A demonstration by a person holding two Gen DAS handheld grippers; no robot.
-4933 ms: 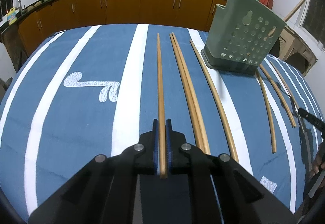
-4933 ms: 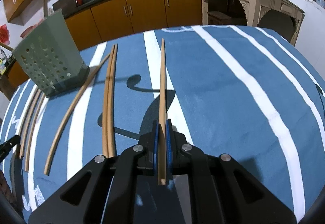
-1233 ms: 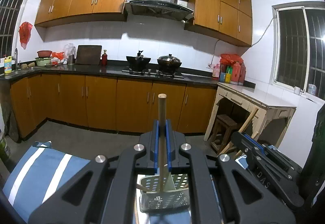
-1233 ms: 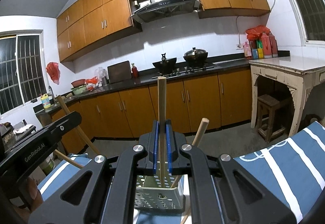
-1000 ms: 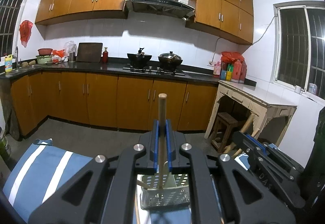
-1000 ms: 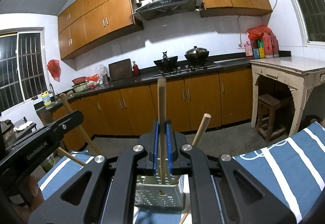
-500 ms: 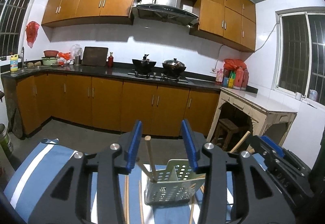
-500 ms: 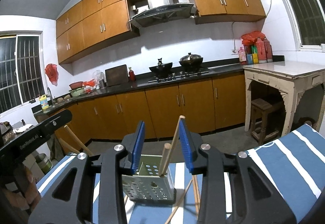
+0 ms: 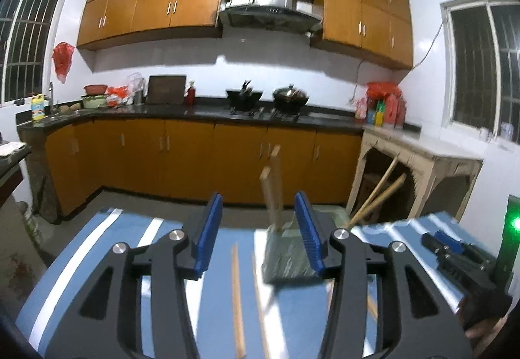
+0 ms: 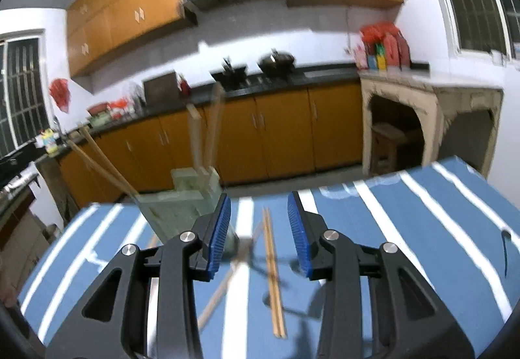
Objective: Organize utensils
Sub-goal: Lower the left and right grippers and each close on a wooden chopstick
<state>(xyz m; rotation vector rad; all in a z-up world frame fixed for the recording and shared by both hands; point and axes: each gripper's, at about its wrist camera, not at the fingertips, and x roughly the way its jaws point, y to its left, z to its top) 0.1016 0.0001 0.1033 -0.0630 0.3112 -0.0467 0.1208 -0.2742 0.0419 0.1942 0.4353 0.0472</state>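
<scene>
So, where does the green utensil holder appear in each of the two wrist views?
Left wrist view: green utensil holder at lower centre, partly behind the right blue pad.
Right wrist view: green utensil holder left of centre, above the left pad.
Shared landmark: the two woks on the counter.

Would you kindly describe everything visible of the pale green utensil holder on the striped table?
The pale green plastic utensil holder stands upright on the blue-and-white striped tablecloth, blurred in both views. It is box-shaped with an open top. Four long wooden chopsticks stick up out of it: two nearly upright, two leaning outward. Neither claw touches it.
</scene>
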